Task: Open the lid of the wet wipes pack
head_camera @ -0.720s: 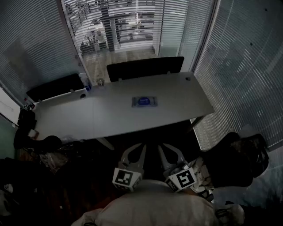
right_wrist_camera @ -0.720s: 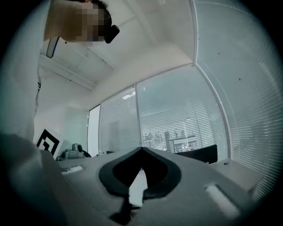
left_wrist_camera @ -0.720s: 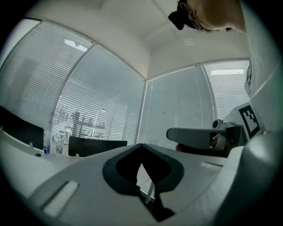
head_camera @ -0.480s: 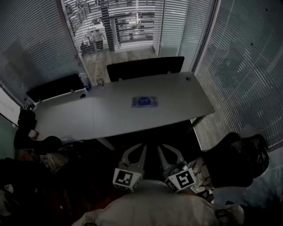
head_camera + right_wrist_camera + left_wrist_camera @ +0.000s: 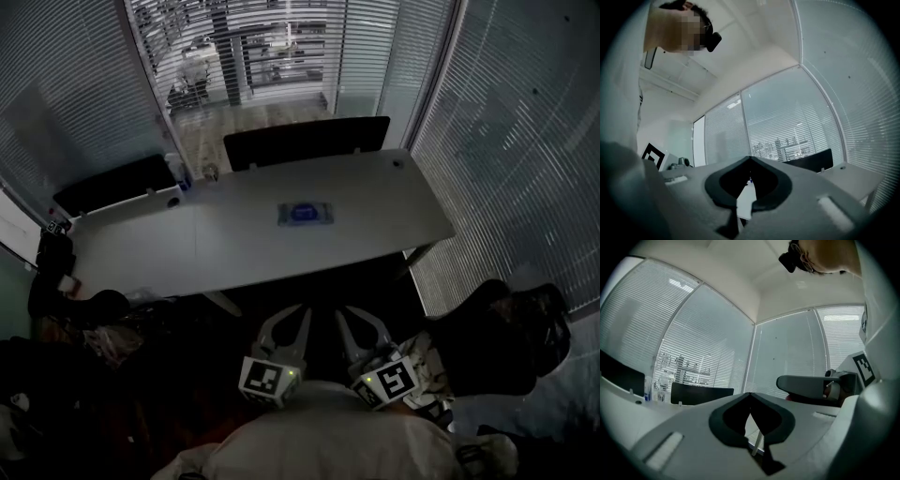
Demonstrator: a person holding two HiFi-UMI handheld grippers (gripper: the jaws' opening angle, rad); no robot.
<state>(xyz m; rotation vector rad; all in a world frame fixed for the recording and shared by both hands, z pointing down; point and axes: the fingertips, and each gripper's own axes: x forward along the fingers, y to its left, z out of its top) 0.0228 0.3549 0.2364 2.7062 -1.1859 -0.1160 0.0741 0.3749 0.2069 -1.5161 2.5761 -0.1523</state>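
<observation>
You see the wet wipes pack lying flat near the middle of the table, toward its far edge: pale wrapper, blue lid on top, apparently closed.

You face the corner of a dim, glass-walled office. A long pale grey tabletop runs across the room, with a black rectangular chair back behind its far edge and another black chair back near its left end. White horizontal blinds cover the glass panels on every side, and daylight comes through the middle window. The floor by the table's near edge is dark; the ceiling is plain white.
</observation>
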